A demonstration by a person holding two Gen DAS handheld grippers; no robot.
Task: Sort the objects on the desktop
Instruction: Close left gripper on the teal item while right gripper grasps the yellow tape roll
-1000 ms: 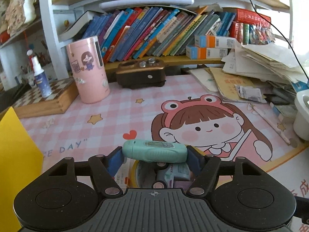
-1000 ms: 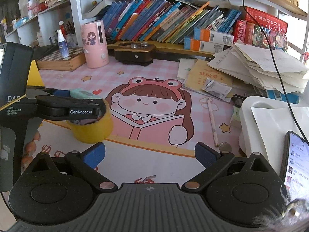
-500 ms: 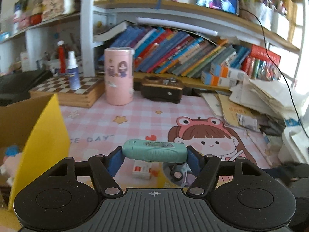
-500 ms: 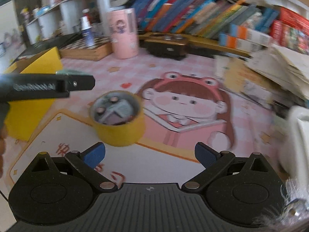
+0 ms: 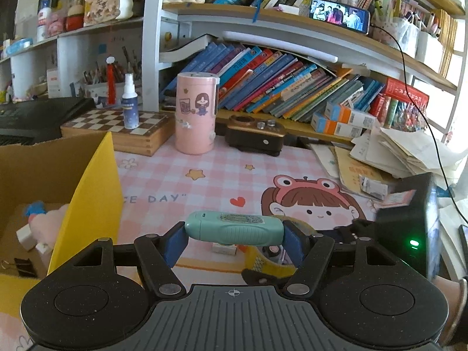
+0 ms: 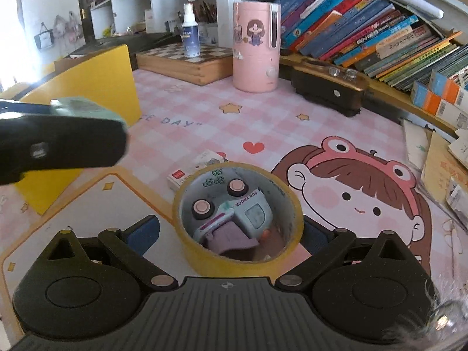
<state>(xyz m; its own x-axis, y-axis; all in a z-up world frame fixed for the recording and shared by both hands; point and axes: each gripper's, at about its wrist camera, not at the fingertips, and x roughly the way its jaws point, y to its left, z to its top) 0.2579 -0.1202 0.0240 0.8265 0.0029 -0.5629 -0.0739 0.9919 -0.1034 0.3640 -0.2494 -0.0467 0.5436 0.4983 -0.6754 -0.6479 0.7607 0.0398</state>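
My left gripper (image 5: 235, 235) is shut on a mint green oblong device (image 5: 234, 228), held crosswise above the desk mat. In the right wrist view the same device (image 6: 84, 108) shows at the left, over the yellow flap. My right gripper (image 6: 231, 234) is open, its blue pads on either side of a yellow tape roll (image 6: 204, 259) that stands on the mat with a small toy truck (image 6: 234, 213) inside it. The tape roll also shows in the left wrist view (image 5: 269, 263), below the device. A cardboard box with a yellow flap (image 5: 90, 204) stands at the left.
A small white card box (image 6: 196, 166) lies behind the tape roll. A pink canister (image 5: 196, 114), a chessboard box (image 5: 122, 131) with a spray bottle, a brown device (image 5: 254, 137) and a paper pile (image 5: 409, 152) stand at the back and right.
My left gripper has lifted the green device and drawn back left, toward the cardboard box. My right gripper has moved in around the yellow tape roll.
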